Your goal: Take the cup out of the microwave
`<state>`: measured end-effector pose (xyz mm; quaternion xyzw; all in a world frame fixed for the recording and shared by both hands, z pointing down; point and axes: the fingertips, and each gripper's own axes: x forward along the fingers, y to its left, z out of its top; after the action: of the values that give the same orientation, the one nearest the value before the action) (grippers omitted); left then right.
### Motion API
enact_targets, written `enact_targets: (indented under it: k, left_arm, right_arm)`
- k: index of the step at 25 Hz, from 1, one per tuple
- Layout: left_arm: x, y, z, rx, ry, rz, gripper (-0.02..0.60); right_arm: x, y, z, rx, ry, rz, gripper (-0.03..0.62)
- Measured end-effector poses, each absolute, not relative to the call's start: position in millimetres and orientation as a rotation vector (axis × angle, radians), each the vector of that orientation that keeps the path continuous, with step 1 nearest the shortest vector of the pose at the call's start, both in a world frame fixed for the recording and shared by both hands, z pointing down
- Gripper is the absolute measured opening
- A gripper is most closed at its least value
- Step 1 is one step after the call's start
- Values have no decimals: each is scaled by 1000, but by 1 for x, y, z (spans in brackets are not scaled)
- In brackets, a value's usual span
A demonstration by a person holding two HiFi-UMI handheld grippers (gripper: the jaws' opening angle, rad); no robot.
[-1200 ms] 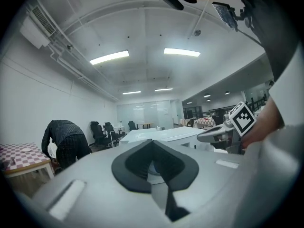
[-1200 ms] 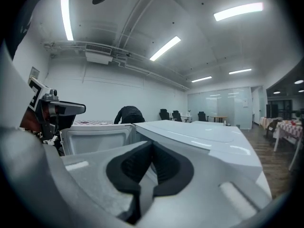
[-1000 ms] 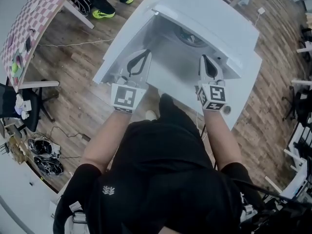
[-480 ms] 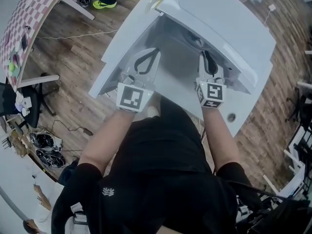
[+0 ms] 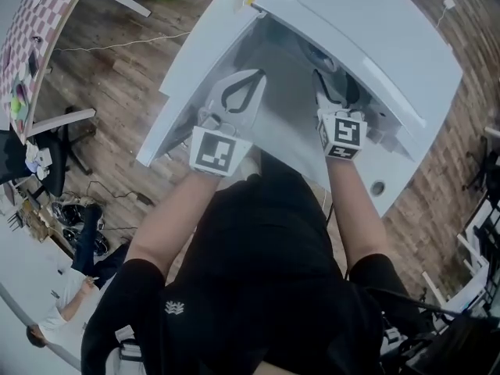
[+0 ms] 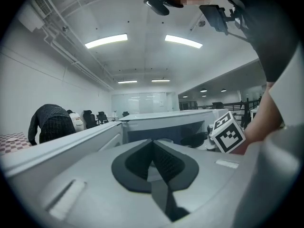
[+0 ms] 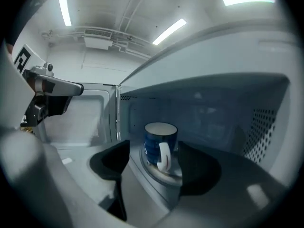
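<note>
Noted left gripper [image 6: 153, 145] low in centre, black pads [image 6: 168, 165] pressed together along one seam, nothing between. Beyond the tips, logged a white casing [image 6: 156, 119] with a dark window panel [image 6: 166, 129]. Just right of it, marked a tilted marker cube [image 6: 227, 133] against a bare forearm [image 6: 263, 120]. Far left, spotted a person in a dark jacket [image 6: 51, 122], bent over, with office chairs [image 6: 89, 118] behind. Overhead, recorded strip lights [image 6: 105, 41] on a white ceiling.
</note>
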<state>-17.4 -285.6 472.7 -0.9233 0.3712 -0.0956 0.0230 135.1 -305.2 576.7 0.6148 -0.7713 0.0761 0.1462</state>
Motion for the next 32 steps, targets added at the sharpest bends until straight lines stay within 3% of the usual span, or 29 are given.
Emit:
enact_targets:
  k: [12,32]
  left_arm:
    - [-1,-309,492,-2848,1126,-361,3]
    - [11,-320,510,-2886,1111,-408,3]
  right_arm:
    - [139,-342,600,1780,-2266,302,419]
    - [137,-390,618,1793,-2253,279,419]
